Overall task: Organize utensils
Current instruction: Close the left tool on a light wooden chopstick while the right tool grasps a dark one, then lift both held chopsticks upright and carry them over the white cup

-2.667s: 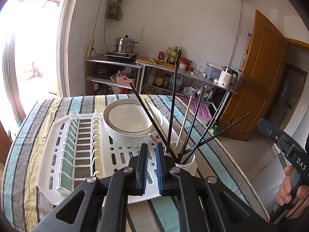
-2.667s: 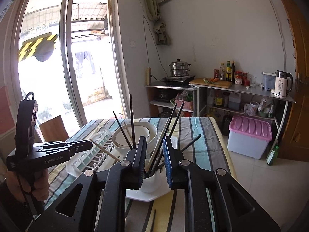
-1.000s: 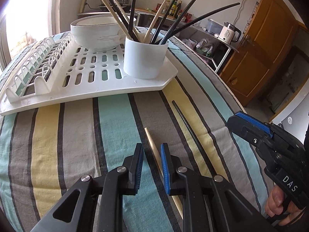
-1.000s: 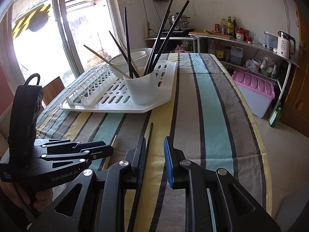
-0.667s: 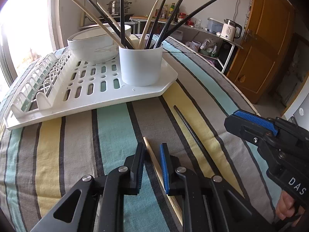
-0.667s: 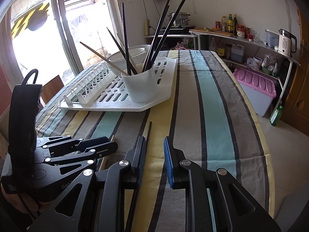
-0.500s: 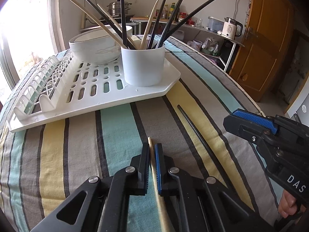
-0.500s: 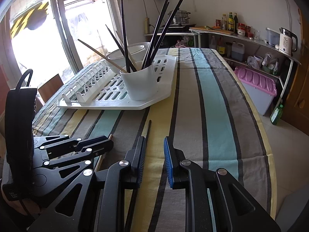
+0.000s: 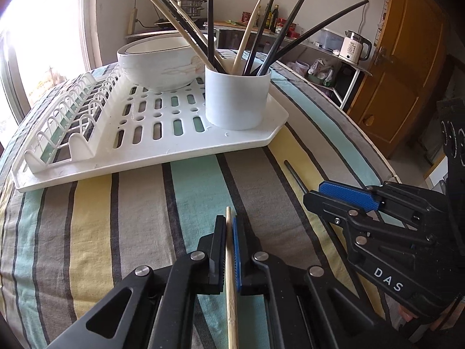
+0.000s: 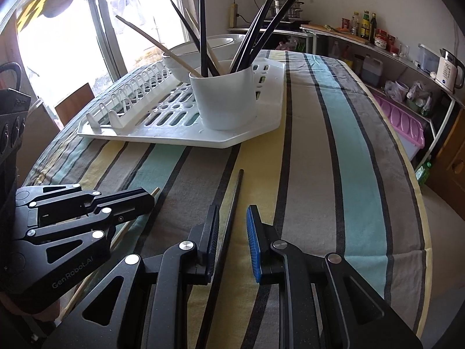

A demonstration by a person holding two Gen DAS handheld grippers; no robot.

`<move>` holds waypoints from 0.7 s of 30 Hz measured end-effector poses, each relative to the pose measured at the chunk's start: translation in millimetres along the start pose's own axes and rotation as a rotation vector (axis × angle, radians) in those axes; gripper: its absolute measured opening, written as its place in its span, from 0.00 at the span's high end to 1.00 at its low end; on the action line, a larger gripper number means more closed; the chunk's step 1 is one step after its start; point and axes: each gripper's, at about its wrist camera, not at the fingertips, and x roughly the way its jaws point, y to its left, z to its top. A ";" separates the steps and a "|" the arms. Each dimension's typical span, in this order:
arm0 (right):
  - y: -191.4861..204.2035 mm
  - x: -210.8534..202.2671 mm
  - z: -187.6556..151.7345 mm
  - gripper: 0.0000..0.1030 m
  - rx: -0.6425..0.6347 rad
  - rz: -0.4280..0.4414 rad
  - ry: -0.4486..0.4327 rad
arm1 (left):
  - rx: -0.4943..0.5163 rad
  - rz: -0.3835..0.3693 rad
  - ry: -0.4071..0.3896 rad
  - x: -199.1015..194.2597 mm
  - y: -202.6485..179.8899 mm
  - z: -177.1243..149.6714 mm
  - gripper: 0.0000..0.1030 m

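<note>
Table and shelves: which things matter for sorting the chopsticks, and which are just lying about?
In the job:
- wooden chopstick, clamped in left gripper
- black chopstick, between the open right gripper fingers
- white cup of chopsticks
- rack

Lying about:
- bowl
- kettle
- steamer pot
- bottles

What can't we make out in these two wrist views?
- Wooden chopstick, left wrist view: rear end cut off by the bottom edge.
- Black chopstick, right wrist view: rear end hidden under the right gripper.
- Bowl contents: hidden by its rim.
</note>
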 end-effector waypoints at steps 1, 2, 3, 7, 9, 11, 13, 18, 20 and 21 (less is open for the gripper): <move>1.1 2.3 0.5 0.81 -0.002 -0.004 0.007 | -0.003 0.001 0.001 -0.1 1.8 0.2 0.96; 2.0 3.9 0.8 0.81 -0.009 -0.010 0.013 | -0.005 0.001 0.002 -0.5 3.2 0.2 0.96; 3.9 4.5 1.2 0.81 -0.018 -0.019 0.013 | -0.007 0.002 0.002 -0.8 4.1 0.1 0.96; 12.1 7.1 3.1 0.83 -0.057 -0.054 0.024 | -0.015 0.002 0.003 -1.7 7.0 -0.2 0.96; 14.2 8.2 4.4 0.88 -0.065 -0.052 0.033 | -0.018 -0.001 0.004 -1.5 7.1 0.5 0.96; 16.1 9.0 5.5 0.94 -0.071 -0.054 0.040 | -0.019 -0.004 0.004 -2.0 7.3 1.1 0.96; 16.5 9.0 5.8 0.94 -0.070 -0.054 0.041 | -0.019 -0.005 0.001 -3.6 8.1 1.3 0.96; 16.4 -1.9 8.0 0.95 -0.052 -0.028 0.005 | -0.012 -0.014 -0.014 -10.2 11.5 4.2 0.96; 17.7 -11.0 10.7 0.95 -0.049 -0.017 -0.024 | -0.011 -0.021 -0.022 -14.6 12.1 5.8 0.96; 19.5 -16.3 12.7 0.95 -0.049 -0.016 -0.041 | -0.009 -0.024 -0.027 -17.6 12.4 7.0 0.96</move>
